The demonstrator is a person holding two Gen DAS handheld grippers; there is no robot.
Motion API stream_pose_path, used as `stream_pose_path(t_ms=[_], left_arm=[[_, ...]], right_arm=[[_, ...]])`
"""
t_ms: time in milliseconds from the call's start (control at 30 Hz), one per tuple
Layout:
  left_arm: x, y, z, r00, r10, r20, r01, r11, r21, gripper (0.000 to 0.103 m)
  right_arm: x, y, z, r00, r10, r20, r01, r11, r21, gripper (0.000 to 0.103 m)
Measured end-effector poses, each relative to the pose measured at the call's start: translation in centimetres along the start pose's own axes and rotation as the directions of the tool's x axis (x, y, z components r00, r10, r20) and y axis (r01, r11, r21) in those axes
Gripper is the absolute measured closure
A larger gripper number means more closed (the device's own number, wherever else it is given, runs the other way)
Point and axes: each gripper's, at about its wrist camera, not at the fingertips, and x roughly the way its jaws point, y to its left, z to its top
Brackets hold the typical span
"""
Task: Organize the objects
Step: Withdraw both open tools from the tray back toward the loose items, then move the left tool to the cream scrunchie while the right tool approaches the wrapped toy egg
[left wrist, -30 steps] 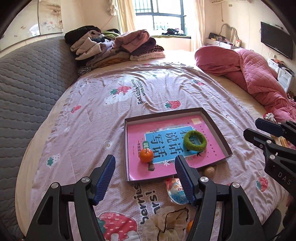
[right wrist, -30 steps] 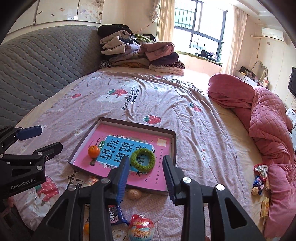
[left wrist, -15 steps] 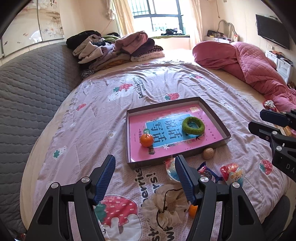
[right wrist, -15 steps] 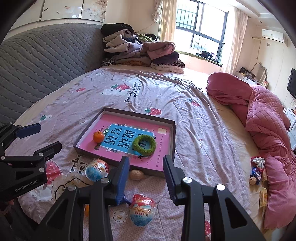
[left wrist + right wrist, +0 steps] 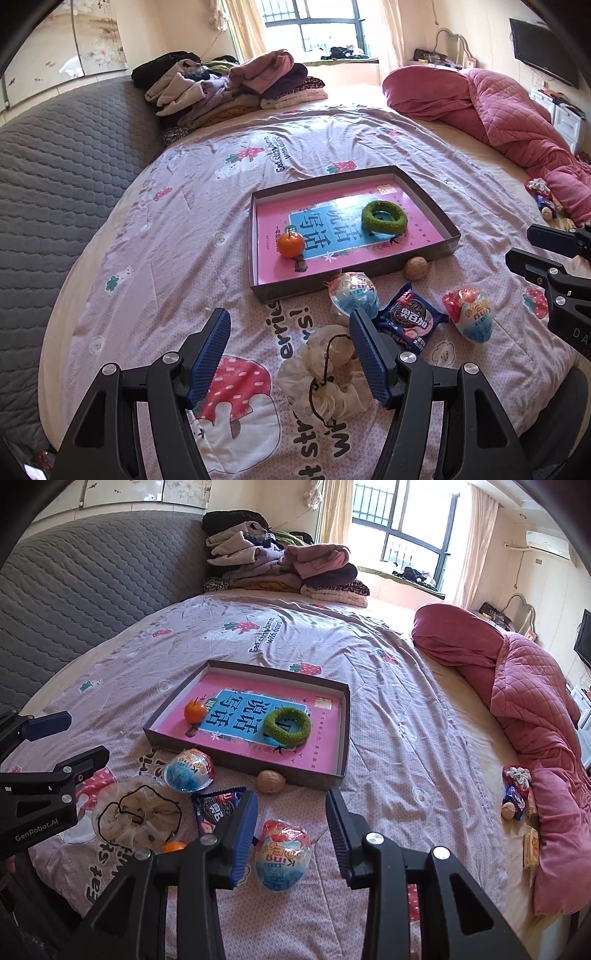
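A shallow brown box [image 5: 428, 256] [image 5: 343, 723] lies on the bed, holding a pink book, an orange [image 5: 291, 244] [image 5: 195, 711] and a green ring [image 5: 384, 217] [image 5: 287, 726]. In front of it lie a walnut [image 5: 415, 268] [image 5: 270, 781], two egg-shaped toys [image 5: 354, 297] [image 5: 469, 318] [image 5: 189, 770] [image 5: 283, 853], a dark snack packet [image 5: 410, 322] [image 5: 213, 809] and a cream scrunchie [image 5: 325, 373] [image 5: 136, 814]. My left gripper [image 5: 290, 339] is open above the scrunchie. My right gripper [image 5: 290, 821] is open just above the nearer egg toy.
A small orange fruit [image 5: 173, 846] peeks out by the scrunchie. Folded clothes [image 5: 229, 86] pile at the bed's far end. A pink quilt [image 5: 524, 686] lies on the right, with small snacks [image 5: 515, 794] beside it. A grey padded headboard [image 5: 62, 147] runs along the left.
Both grippers have pulled back and up from the box, bringing the egg toys, snack packet and scrunchie into fuller view. Both stay open.
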Motion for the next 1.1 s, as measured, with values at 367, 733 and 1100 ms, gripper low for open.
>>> stream_pose_path(t_ms=[367,733,1100], left_arm=[[1.1,-0.9,-2.5,0.999,0.003,-0.033,-0.002,1.000,0.003,0.035],[2.1,-0.7,-4.3,0.998,-0.016,-0.065,0.014,1.000,-0.027,0.035],[3.5,-0.4,-5.8,0.994,-0.022,-0.106,0.019,0.999,-0.035,0.035]], right_arm=[[0.9,0.4,-2.2,1.000,0.014,-0.023,-0.014,1.000,0.015,0.065],[1.1,0.6,-2.9,0.999,0.026,-0.027,-0.025,0.999,0.034,0.064],[3.0,0.5,-5.0,0.997,0.037,-0.072,-0.033,0.998,0.058,0.060]])
